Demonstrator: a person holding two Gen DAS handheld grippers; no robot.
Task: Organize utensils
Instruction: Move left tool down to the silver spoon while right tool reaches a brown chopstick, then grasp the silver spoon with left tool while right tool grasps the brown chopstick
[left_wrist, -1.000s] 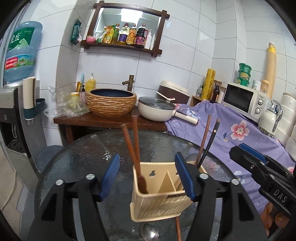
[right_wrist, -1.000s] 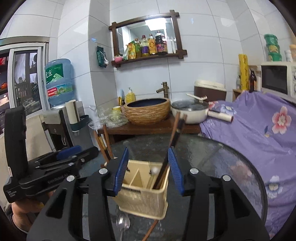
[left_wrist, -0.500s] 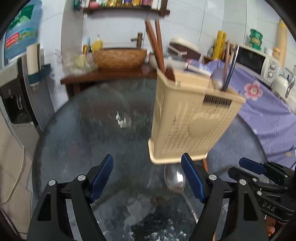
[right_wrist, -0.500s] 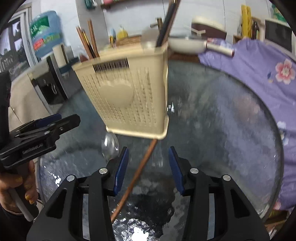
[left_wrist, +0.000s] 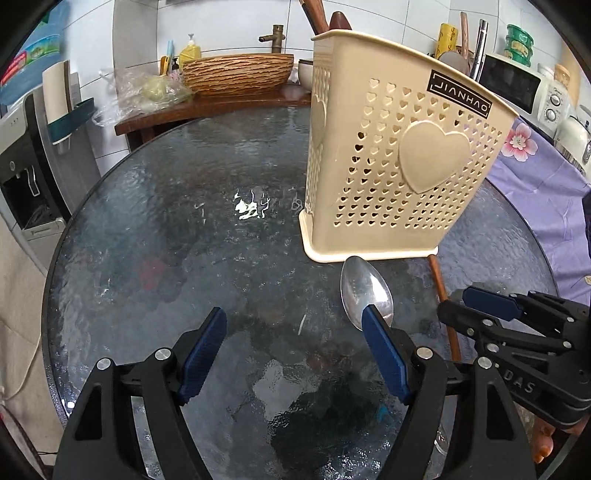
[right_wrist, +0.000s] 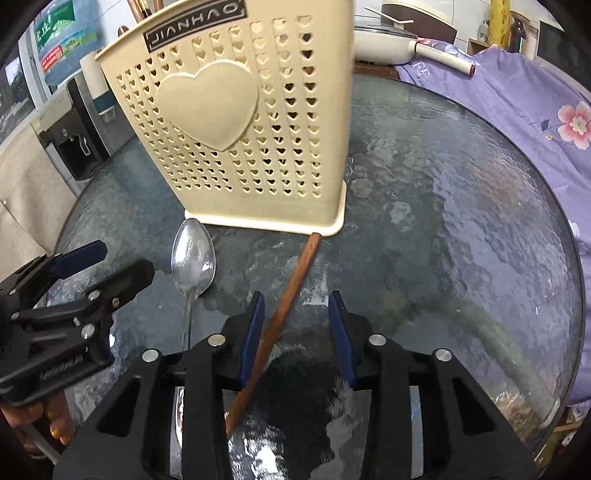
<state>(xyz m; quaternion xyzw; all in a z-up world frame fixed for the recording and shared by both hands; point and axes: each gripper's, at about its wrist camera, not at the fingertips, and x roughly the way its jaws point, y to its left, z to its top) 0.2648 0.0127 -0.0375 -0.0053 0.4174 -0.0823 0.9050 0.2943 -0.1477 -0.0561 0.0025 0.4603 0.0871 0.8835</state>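
A cream perforated utensil holder (left_wrist: 399, 166) (right_wrist: 236, 122) stands on the round glass table (left_wrist: 147, 221), with chopsticks and handles sticking out of its top. A metal spoon (left_wrist: 364, 291) (right_wrist: 194, 254) lies in front of it, bowl toward the holder. Beside the spoon lies a brown wooden chopstick (right_wrist: 291, 288) (left_wrist: 443, 295). My left gripper (left_wrist: 293, 321) is open low over the glass, its right finger at the spoon's bowl. My right gripper (right_wrist: 295, 301) straddles the chopstick; its jaws are closing, and the pads do not press on it.
Behind the table a wooden shelf carries a woven basin (left_wrist: 236, 74) and a white pan (right_wrist: 384, 44). A water dispenser (left_wrist: 26, 140) stands at the left. Purple floral cloth (right_wrist: 517, 96) and a microwave (left_wrist: 517, 85) are at the right.
Both grippers have sunk and tipped down toward the table, so the holder now rises above them. The right jaws have narrowed around the chopstick. The left jaws have widened.
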